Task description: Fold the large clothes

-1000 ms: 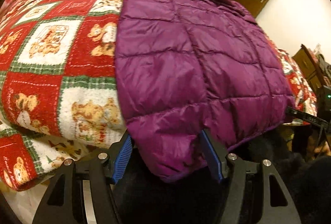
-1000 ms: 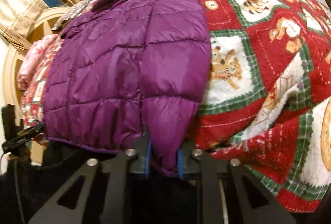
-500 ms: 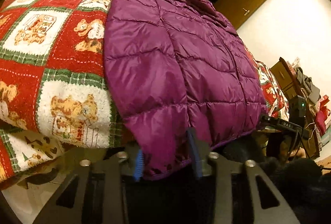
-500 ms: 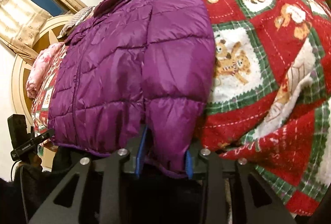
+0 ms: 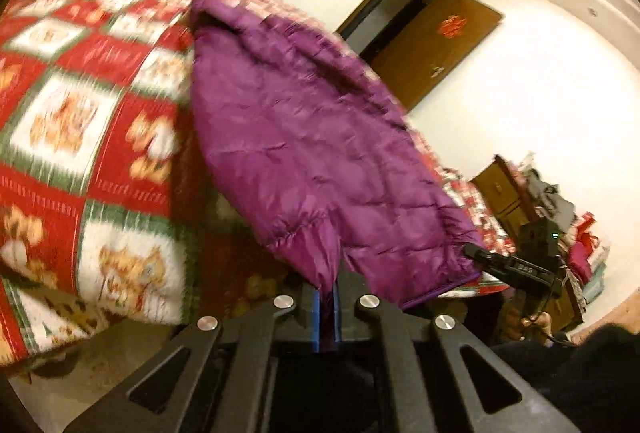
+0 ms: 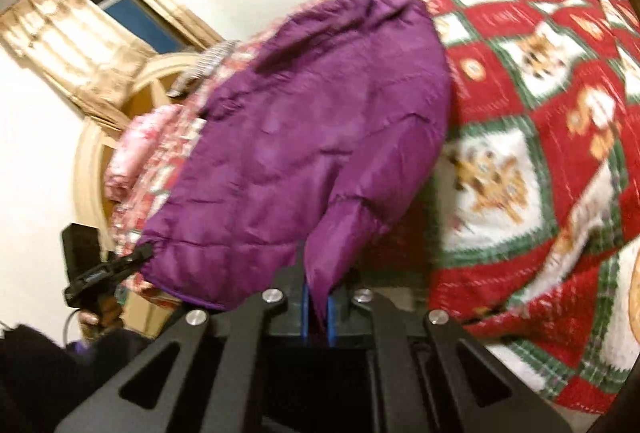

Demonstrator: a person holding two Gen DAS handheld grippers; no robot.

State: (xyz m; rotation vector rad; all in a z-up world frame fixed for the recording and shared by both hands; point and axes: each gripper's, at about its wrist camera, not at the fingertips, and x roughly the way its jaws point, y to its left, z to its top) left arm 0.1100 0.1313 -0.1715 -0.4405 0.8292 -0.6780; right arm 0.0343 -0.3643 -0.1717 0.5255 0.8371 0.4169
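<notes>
Left wrist view: we see our left tool (image 5: 328, 307) pinching the hem of the purple jacket (image 5: 304, 149), its blue pads pressed on the cloth. The jacket lies on the bed over a red quilt (image 5: 80, 137) and rises from it near the tool. At its far corner, the right tool (image 5: 472, 253) grips the hem. A door (image 5: 436, 49) stands open behind.

Right wrist view: our right tool (image 6: 318, 313) is closed on the jacket (image 6: 320, 137) hem. The quilt (image 6: 540, 161) spreads to the right; curtains (image 6: 68, 49) hang at left.
</notes>
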